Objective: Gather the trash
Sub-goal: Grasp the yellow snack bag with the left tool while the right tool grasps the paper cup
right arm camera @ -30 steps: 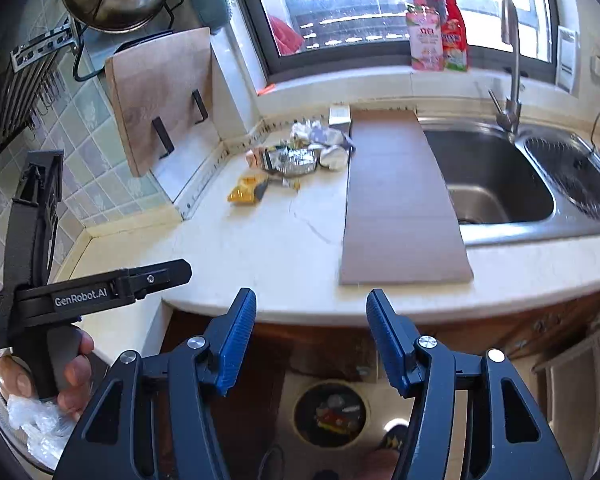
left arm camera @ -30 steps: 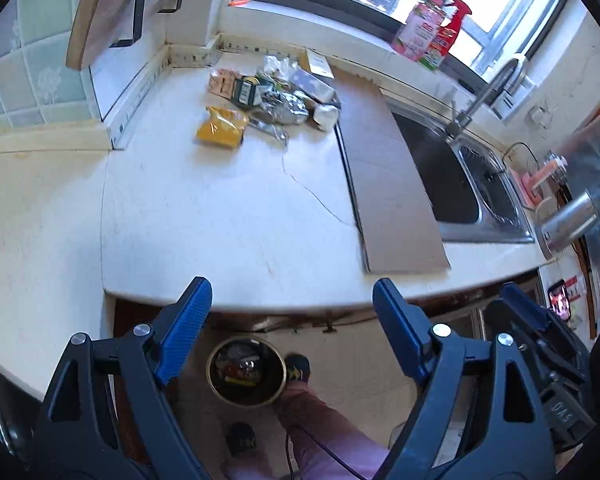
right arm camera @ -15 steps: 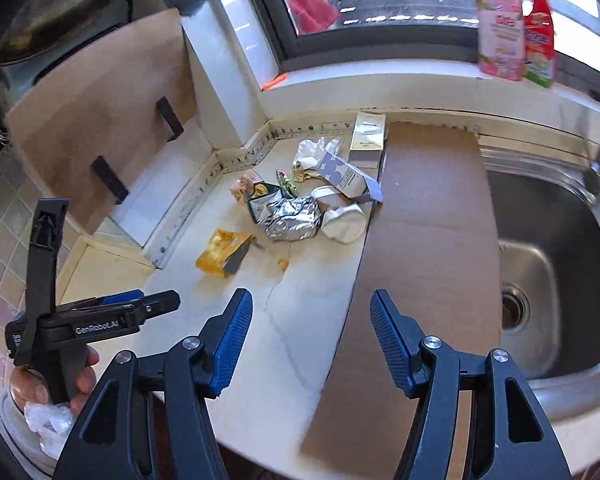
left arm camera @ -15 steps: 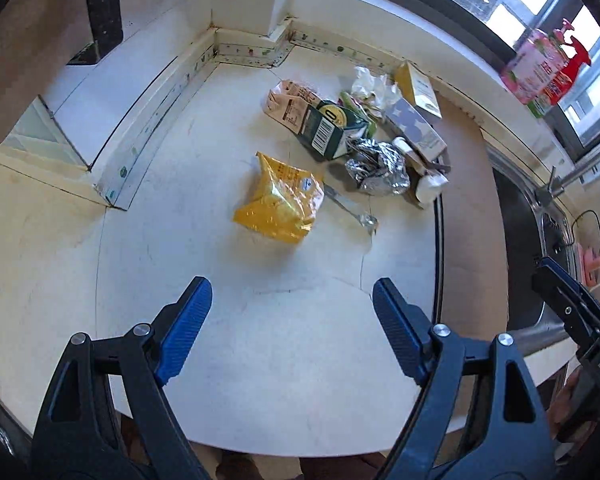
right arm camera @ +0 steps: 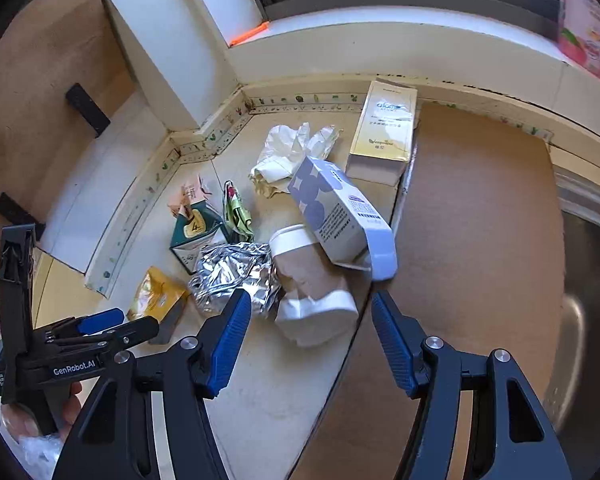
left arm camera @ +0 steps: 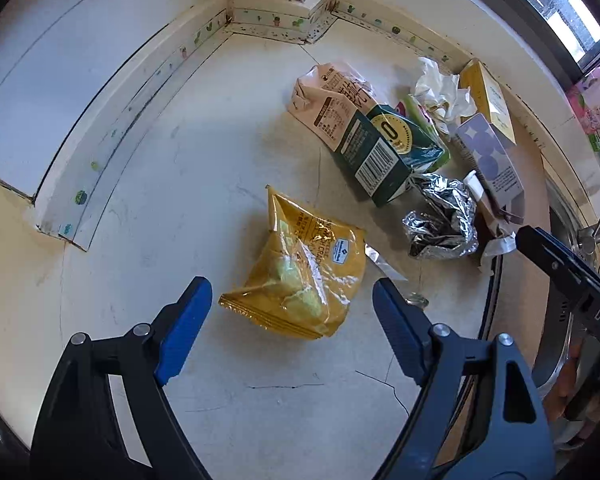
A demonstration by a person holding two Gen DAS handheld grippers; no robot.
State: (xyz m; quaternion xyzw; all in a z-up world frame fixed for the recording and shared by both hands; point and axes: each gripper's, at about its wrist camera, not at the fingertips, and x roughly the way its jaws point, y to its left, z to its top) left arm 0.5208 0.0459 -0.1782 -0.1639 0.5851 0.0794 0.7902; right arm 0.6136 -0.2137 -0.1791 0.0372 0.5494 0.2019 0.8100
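Note:
A pile of trash lies on the cream counter near the corner. My left gripper [left arm camera: 292, 304] is open, its blue pads either side of a yellow snack bag [left arm camera: 300, 276], just short of it. Behind the bag lie a green carton [left arm camera: 384, 152], a beige carton [left arm camera: 332, 100], crumpled foil [left arm camera: 440, 216], white tissue [left arm camera: 440, 92] and a blue-white box [left arm camera: 492, 160]. My right gripper [right arm camera: 312, 320] is open, over a squashed white cup [right arm camera: 312, 280]. Beside the cup are the foil [right arm camera: 232, 272], the blue-white box [right arm camera: 340, 220], a yellow box [right arm camera: 384, 132] and the snack bag [right arm camera: 156, 296].
A brown board [right arm camera: 472, 260] lies on the counter right of the pile, next to the steel sink [right arm camera: 588, 280]. A wall upstand [left arm camera: 140, 92] and window sill [right arm camera: 380, 44] close the corner behind. The left gripper body [right arm camera: 60, 352] shows at left in the right wrist view.
Both grippers have moved forward and down from the counter edge towards the pile. The left now frames the yellow bag; the right has come over the white cup. Both stayed open.

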